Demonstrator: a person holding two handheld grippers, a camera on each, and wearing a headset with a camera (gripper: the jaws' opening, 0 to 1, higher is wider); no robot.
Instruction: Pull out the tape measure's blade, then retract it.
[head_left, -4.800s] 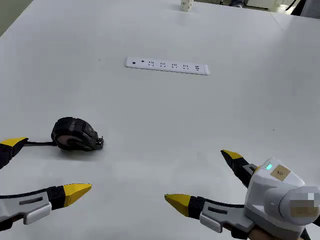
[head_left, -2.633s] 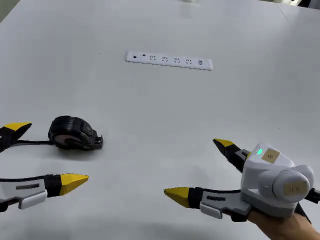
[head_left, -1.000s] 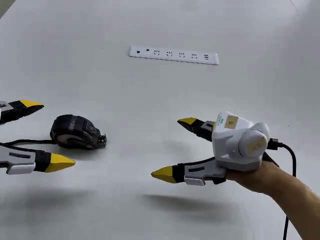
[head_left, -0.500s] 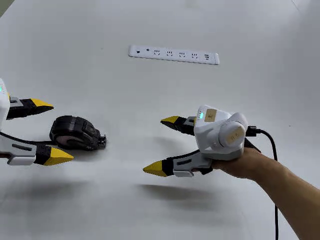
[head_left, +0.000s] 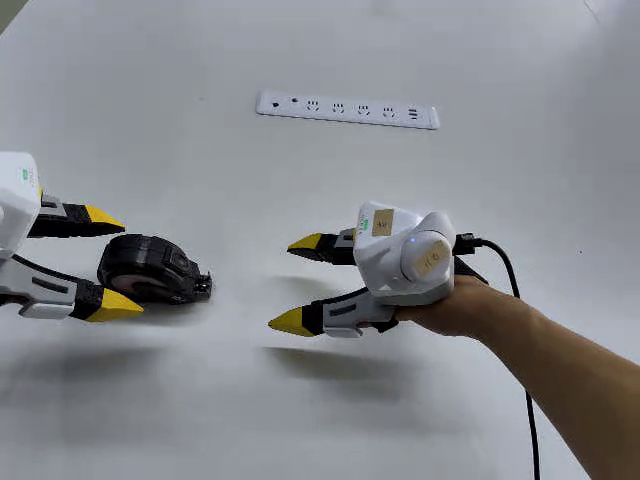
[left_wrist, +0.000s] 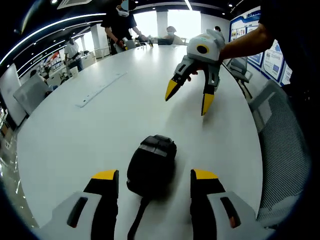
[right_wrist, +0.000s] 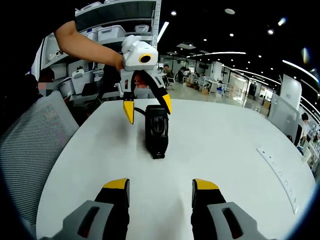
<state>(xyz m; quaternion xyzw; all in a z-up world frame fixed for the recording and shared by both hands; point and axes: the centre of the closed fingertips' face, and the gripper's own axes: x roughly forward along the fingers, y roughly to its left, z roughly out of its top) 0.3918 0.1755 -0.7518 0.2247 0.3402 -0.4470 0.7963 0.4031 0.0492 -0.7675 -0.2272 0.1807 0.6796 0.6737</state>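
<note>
On the left part of the white bench (head_left: 200, 420), the left gripper (head_left: 128, 264) is spread wide, with the black tape measure (head_left: 152, 268) lying between its two jaws; the left gripper view shows a gap on either side. Further right, apart from the tape measure's blade end, the right gripper (head_left: 280, 284) hovers facing it, also spread. A white power strip (head_left: 347, 110) lies toward the bench's far edge.
</note>
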